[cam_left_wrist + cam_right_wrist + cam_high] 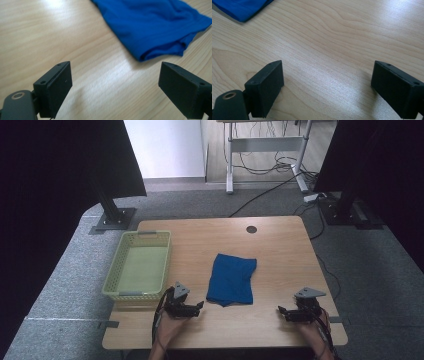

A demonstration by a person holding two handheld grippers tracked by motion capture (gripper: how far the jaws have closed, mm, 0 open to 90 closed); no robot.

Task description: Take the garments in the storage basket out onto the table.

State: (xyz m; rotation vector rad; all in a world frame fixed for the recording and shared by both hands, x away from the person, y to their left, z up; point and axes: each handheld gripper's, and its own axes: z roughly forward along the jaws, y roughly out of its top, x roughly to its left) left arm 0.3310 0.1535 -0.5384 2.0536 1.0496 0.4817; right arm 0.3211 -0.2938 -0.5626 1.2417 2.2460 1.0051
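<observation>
Beside blue cloth (231, 279): left claw (200, 306) agape, empty.

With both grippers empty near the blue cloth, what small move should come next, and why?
Probably ease the left gripper forward onto the blue cloth's near corner: its jaws stand open with bare table between them, the folded edge just ahead. The right gripper is farther off.

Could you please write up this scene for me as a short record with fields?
surface: wooden table
cloth: blue folded cloth, lying flat near the table's middle
basket: pale green basket, at the table's left side, nothing inside
left claw: open, nothing between the jaws, low over the table beside the cloth's near left corner, not touching it
right claw: open, nothing between the jaws, near the table's front right, apart from the cloth
</observation>
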